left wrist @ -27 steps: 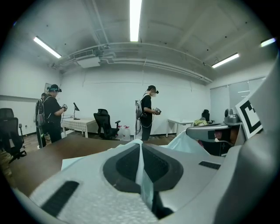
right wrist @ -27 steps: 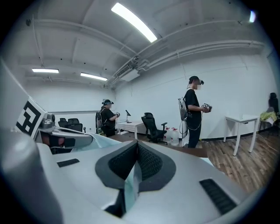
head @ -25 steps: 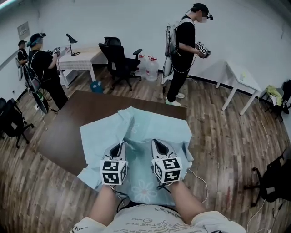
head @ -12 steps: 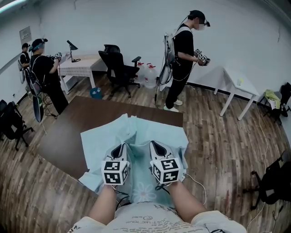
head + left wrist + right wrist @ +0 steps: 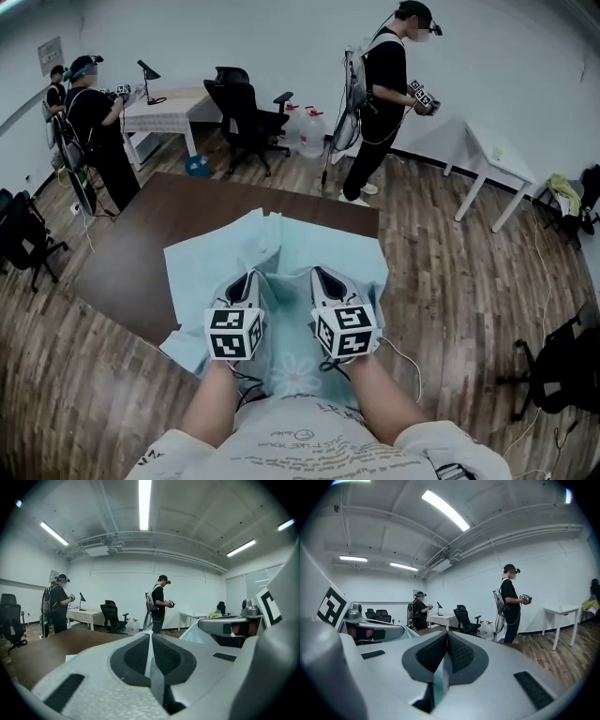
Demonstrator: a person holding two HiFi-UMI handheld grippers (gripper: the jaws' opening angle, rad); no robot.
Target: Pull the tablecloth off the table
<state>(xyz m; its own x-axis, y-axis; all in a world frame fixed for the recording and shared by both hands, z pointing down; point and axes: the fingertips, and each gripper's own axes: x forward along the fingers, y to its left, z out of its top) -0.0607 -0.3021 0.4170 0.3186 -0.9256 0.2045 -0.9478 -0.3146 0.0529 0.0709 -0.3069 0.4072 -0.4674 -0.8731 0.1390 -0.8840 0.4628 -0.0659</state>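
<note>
A light blue tablecloth [image 5: 211, 261] lies rumpled over the near part of a dark brown table [image 5: 136, 246], and its near edge hangs down toward me. My left gripper [image 5: 251, 278] and right gripper [image 5: 319, 276] sit side by side over the cloth's middle, and each is shut on a pinched fold. In the left gripper view the left gripper [image 5: 150, 638] has its jaws together with a thin strip of the tablecloth [image 5: 154, 681] between the pads. In the right gripper view the right gripper [image 5: 446, 638] likewise clamps a sliver of the tablecloth [image 5: 439, 679].
A person [image 5: 380, 98] stands beyond the table's far right corner. Another person [image 5: 94, 131] is at the far left by a white desk [image 5: 169, 114]. A black office chair [image 5: 246, 117], water jugs [image 5: 309, 133] and a white side table [image 5: 487, 157] stand further back.
Both grippers stay shut on the cloth in much the same place. The head view has shifted slightly, and the person at the back has turned a little.
</note>
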